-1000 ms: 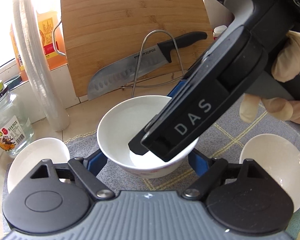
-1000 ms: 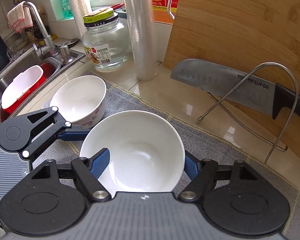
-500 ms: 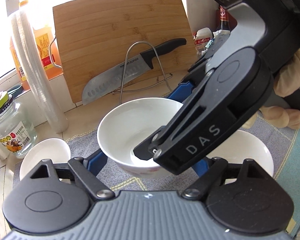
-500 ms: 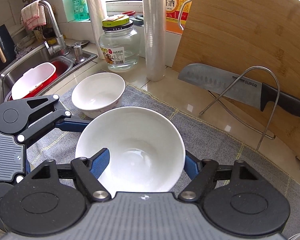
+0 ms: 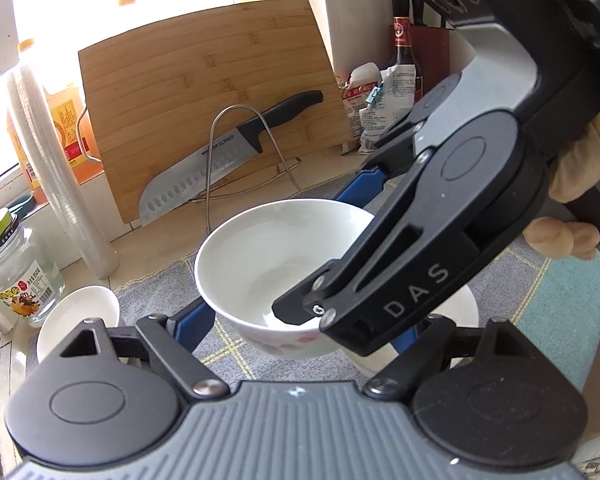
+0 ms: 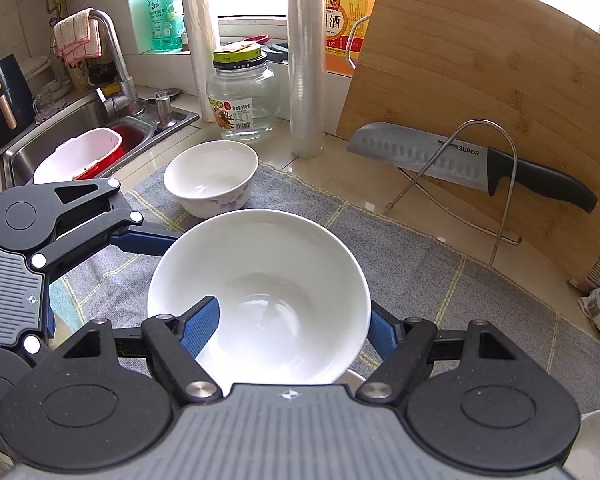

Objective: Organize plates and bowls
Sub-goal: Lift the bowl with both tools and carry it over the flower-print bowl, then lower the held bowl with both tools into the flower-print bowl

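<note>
A white bowl with a pink flower pattern (image 5: 272, 264) is held above the grey mat by both grippers. My left gripper (image 5: 296, 320) has a blue finger on each side of the bowl and is shut on it. My right gripper (image 6: 288, 320) grips the same bowl (image 6: 260, 280), one blue finger inside the rim and one outside. Under it in the left wrist view, a second white bowl (image 5: 466, 308) shows on the mat. A third flowered bowl (image 6: 212, 182) sits on the mat near the sink; it also shows in the left wrist view (image 5: 80, 312).
A bamboo cutting board (image 6: 480, 92) leans at the back with a knife (image 6: 460, 158) on a wire stand. A glass jar (image 6: 242, 96), a film roll (image 6: 306, 60) and bottles stand by the window. A sink (image 6: 60, 136) with a red tub lies left. Bags (image 5: 380, 100) stand right.
Both grippers have lifted the bowl higher and carried it to the right, away from the sink and over the second bowl. The counter looks further away in both views.
</note>
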Tool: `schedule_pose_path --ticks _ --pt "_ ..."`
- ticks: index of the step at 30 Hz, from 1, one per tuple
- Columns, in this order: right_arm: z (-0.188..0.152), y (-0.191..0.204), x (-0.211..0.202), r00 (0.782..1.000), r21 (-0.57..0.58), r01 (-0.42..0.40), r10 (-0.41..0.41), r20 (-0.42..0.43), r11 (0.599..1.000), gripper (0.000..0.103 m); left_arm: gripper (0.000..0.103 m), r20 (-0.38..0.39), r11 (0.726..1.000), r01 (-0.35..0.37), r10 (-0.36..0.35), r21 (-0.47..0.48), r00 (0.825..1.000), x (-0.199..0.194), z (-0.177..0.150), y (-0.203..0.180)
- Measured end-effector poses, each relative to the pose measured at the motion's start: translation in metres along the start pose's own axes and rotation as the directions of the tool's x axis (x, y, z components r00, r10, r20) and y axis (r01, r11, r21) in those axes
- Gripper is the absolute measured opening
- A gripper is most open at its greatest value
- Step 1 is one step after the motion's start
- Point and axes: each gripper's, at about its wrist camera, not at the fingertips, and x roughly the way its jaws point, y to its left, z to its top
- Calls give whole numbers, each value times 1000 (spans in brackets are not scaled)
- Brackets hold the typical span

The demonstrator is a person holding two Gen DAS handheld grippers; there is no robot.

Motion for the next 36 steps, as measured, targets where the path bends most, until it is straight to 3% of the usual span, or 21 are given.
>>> schedule_pose_path --ticks 18,26,36 --pt "-43 -9 -37 998 65 62 -63 0 996 82 87 -5 994 98 -98 45 995 -3 3 -41" --pt "-60 -17 -34 998 111 58 -56 -18 992 82 87 -40 990 135 -133 45 990 5 0 -49" --pt "-64 -24 -25 999 131 33 -32 -10 991 82 87 -82 991 130 -127 32 988 17 1 -49"
